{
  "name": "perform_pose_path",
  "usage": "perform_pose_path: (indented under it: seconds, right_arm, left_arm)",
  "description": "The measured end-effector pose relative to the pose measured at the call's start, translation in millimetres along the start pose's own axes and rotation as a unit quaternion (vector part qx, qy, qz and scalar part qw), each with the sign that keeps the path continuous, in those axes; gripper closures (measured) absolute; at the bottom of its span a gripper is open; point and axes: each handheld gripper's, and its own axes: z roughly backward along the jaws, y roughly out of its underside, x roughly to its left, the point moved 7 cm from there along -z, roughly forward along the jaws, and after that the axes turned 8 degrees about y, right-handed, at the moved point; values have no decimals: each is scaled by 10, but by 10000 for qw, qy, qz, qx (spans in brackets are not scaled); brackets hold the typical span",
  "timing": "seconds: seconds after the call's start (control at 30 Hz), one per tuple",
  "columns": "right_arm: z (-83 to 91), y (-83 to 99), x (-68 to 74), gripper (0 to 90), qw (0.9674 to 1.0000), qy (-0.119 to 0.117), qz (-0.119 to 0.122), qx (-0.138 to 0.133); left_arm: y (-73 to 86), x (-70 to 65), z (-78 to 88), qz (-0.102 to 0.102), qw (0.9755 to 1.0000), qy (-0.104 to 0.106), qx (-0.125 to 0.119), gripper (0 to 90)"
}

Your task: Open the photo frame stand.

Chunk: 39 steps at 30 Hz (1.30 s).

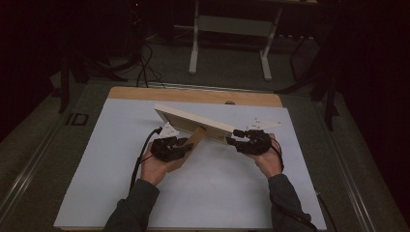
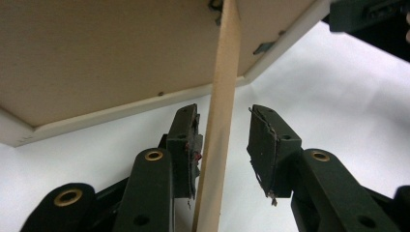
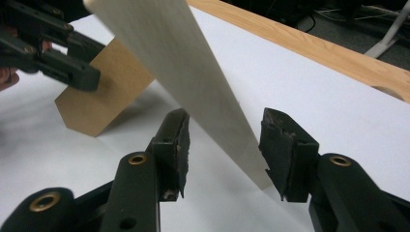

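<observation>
We've got a white worktop with a strip of bare wood along its far edge, sitting in a pretty dark room; past that far edge there's grey floor, some cables and the white legs of another desk.

Roughly mid-worktop, a bit toward the far edge, a pale picture frame stands tilted, propped on its brown easel stand. The left hand-held gripper sits at the stand: in the left gripper view the stand's thin edge runs up between the jaws, with one pad just about touching it and the other clearly off it, so we'd call that grip released. The right hand-held gripper is at the frame's right end, and in the right gripper view the frame's pale edge passes between the jaws with daylight on both sides, so that one's let go too.

The front of the frame faces away from us, so what's in it is anyone's guess. The room's sides are too dark to make out, and the forearms get cut off at the near edge of the high view.
</observation>
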Motion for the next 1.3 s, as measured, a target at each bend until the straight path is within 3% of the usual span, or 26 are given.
perform_pose_path:
  seconds: [0.37,0.83,1.1,1.3]
  right_arm:
    - [26,203,-93,531,9997,22,-216,81]
    - [41,318,-173,561,9993,171,-296,170]
    - [35,364,-221,568,9988,261,-365,209]
    - [11,410,-268,581,9980,317,-452,296]
  left_arm:
    - [4,41,129,16,9997,-204,-123,640]
    - [-20,161,267,257,9985,-341,-328,630]
    - [-53,237,368,525,9967,-300,-542,620]
    - [-59,309,408,698,9954,-334,-573,619]
